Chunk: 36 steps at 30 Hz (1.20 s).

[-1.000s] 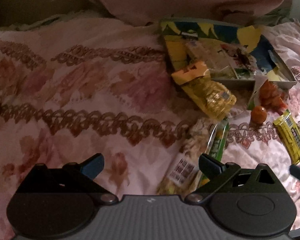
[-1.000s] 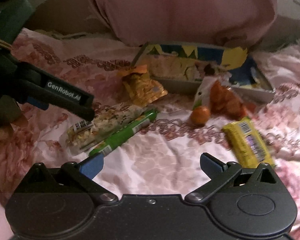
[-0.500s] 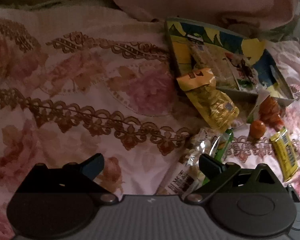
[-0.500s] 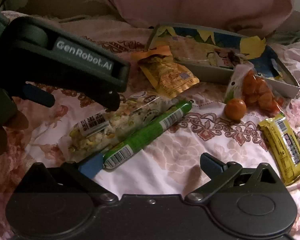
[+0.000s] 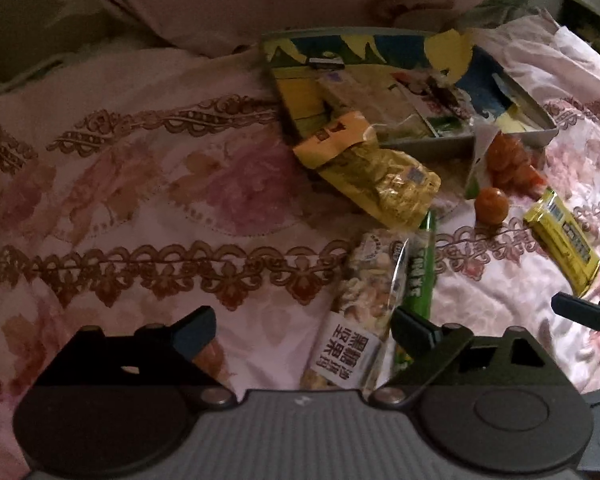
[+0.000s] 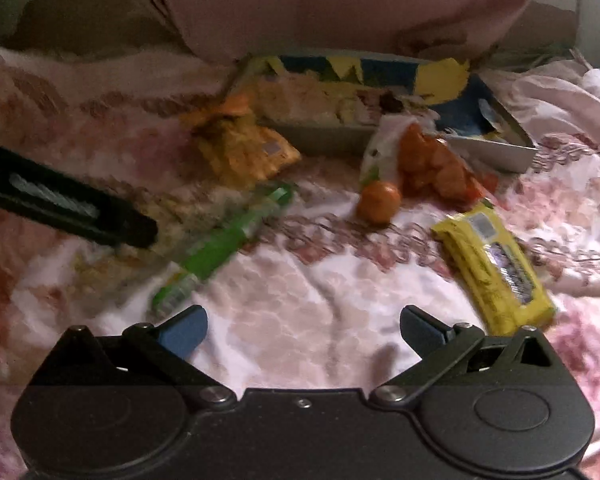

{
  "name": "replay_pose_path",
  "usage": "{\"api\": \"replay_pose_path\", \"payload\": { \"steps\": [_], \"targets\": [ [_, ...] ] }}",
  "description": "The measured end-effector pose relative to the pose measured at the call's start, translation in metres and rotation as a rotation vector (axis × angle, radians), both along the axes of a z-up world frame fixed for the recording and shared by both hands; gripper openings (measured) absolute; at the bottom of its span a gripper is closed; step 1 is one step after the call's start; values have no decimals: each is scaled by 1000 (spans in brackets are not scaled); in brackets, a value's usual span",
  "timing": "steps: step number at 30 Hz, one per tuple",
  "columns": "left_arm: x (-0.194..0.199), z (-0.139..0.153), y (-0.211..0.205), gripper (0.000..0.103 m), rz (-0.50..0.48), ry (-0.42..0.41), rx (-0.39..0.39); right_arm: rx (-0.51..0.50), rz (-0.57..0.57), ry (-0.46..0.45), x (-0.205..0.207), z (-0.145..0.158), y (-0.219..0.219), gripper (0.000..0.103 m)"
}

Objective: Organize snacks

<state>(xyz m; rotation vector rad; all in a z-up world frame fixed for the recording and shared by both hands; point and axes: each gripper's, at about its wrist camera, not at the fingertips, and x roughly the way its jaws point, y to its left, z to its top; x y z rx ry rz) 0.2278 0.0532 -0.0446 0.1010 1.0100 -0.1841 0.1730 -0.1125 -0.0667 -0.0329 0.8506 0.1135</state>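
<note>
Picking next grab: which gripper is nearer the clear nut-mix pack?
Left. The left gripper hangs right over the nut-mix pack; the right gripper is off beside it.

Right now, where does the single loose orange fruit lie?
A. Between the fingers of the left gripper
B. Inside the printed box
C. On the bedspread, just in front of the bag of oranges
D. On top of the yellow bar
C: the loose orange lies on the bedspread just in front of the bag of oranges, outside the printed box.
</note>
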Motion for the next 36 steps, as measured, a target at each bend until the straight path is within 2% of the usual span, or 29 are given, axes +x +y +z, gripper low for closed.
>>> {"api": "replay_pose_path", "payload": {
  "steps": [3,8,13,16,20,22,23,28,31,33,36],
  "targets": [
    [2,-1,5,95,-3,23,-35,24,56,-18,-3,3,11,102],
    [3,-1,12,87,-4,40,-88,-21,148,-38,-4,2,40,102],
    [3,-2,11,81,-14,51,-108,-61,99,-17,8,-6,45,96],
    [2,-2,10,75,-27,57,-118,-78,66,-16,8,-7,34,93],
    [3,-3,5,67,-49,68,-125,-169,44,-34,5,-4,15,89],
    [4,-3,2,65,-61,72,-125,-177,25,-40,6,-3,4,87],
    [5,-4,1,62,-69,74,-121,-168,17,-42,8,-3,-2,83],
    [7,-9,-5,58,-104,78,-98,-6,39,-42,22,0,-16,78],
    [8,-10,-2,55,-103,88,-122,54,48,-39,35,1,-14,72],
    [9,-11,-1,53,-97,97,-142,86,38,-12,48,-2,-13,63],
    [10,-13,-1,49,-100,104,-152,131,35,43,68,-7,-11,57]
  ]
}}
